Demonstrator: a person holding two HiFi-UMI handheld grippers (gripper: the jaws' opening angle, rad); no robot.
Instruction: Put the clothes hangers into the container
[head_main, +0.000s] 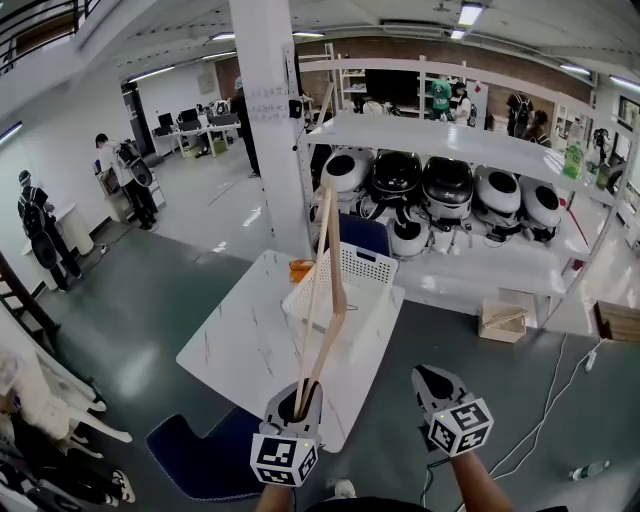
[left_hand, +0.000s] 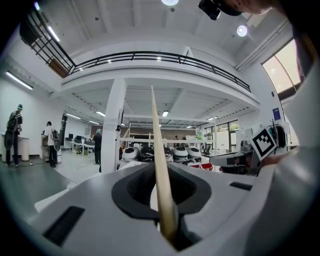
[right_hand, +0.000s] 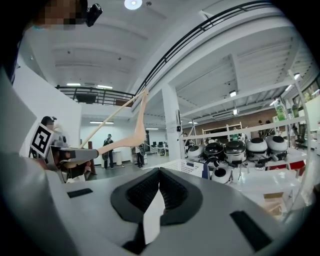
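A light wooden clothes hanger (head_main: 325, 290) stands almost upright, its lower end clamped in my left gripper (head_main: 298, 392), which is shut on it. In the left gripper view the hanger (left_hand: 155, 125) rises straight out from between the jaws. It hangs above the near side of a white slotted basket (head_main: 365, 262) on a white table (head_main: 235, 340). My right gripper (head_main: 432, 375) is to the right of the table's near corner, shut and holding nothing. The right gripper view shows the hanger (right_hand: 120, 142) and left gripper (right_hand: 60, 152) at its left, and the basket (right_hand: 182, 165) ahead.
A white pillar (head_main: 270, 120) stands behind the table. Metal shelves (head_main: 470, 140) with round black-and-white appliances run along the back right. A small orange object (head_main: 300, 268) lies beside the basket. A blue seat (head_main: 195, 455) and a wooden crate (head_main: 502, 322) are on the floor. People stand far left.
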